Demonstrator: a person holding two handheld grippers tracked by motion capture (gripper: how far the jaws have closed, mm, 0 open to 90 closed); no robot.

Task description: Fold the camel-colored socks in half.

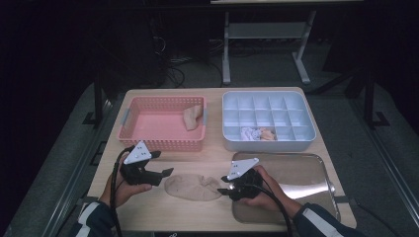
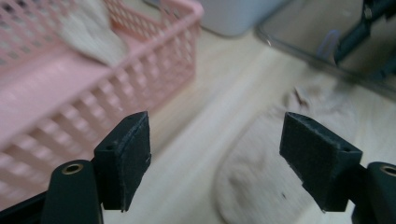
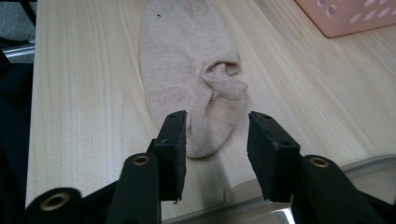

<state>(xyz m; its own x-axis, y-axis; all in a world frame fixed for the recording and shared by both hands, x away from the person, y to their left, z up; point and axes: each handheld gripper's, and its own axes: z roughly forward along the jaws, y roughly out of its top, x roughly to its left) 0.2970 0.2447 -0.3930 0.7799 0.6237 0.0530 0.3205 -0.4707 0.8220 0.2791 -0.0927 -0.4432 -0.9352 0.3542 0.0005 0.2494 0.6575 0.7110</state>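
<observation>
Left hand-held gripper point(image 1: 167, 172) hangs above the worktop point(image 1: 212, 153) with its jaws spread wide and nothing between them; in the left gripper view the sock point(image 2: 261, 182) lies blurred below and beyond the two pads, clear of both. Right hand-held gripper point(image 1: 223, 185) sits low at the sock's other end, its jaws parted and pinching nothing. In the right gripper view the near tip of the sock point(image 3: 196, 93) lies in the gap just ahead of the pads, untouched by either, and the cloth runs straight away from that gripper along the wood, with a small folded opening partway up.

From above, the sock point(image 1: 192, 186) lies flat between the two grippers, the left one just off its left end and the right one at its right end. A hand point(image 1: 123, 190) holds the left gripper and another hand point(image 1: 262, 195) holds the right.

Beyond the left gripper stands a pink basket point(image 1: 148, 140) with another pale sock point(image 1: 193, 117) at its far right corner. Beyond the right gripper is a grey divided box point(image 1: 306, 138) with small cloth pieces point(image 1: 258, 133) in its near cells. A metal tray point(image 1: 306, 170) lies under and beside the right hand, its edge just behind that gripper's jaws.
</observation>
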